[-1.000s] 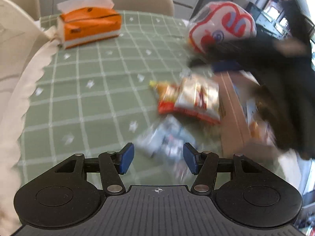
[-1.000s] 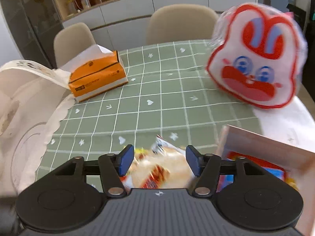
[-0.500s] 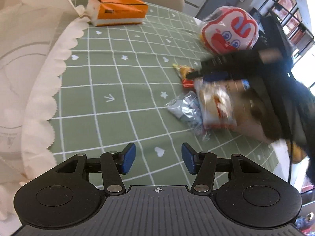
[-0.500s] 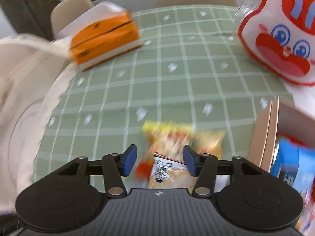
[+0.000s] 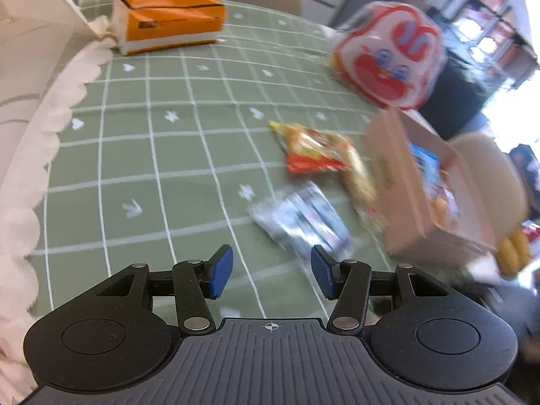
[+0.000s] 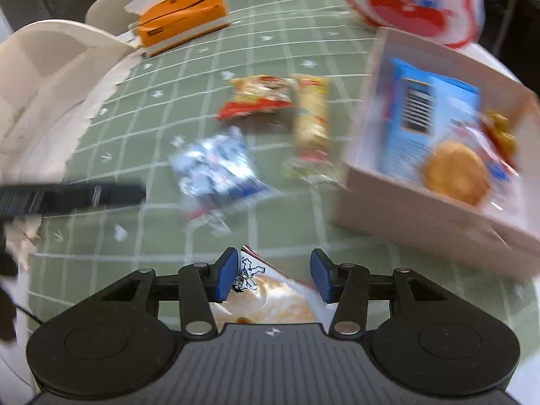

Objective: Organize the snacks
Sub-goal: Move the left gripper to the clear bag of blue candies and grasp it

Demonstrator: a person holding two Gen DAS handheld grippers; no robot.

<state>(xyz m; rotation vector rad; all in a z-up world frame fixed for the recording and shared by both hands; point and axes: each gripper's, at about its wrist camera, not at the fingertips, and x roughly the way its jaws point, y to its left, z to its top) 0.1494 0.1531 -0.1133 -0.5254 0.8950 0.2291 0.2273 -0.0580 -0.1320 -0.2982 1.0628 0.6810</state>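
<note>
The left gripper is hovering with jaws apart and empty; the right gripper is carrying a rice-cracker packet.

Left wrist view: a silver-blue snack pouch is lying at one o'clock, crinkly, light and slippery; pinching its flat middle looks safest. Right wrist view: the jaws have just been closing, the packet sitting between them and touching the left pad, though a firm clamp cannot be told; the crackers are brittle, so gentle pressure. The cardboard box is waiting at two o'clock.
</note>
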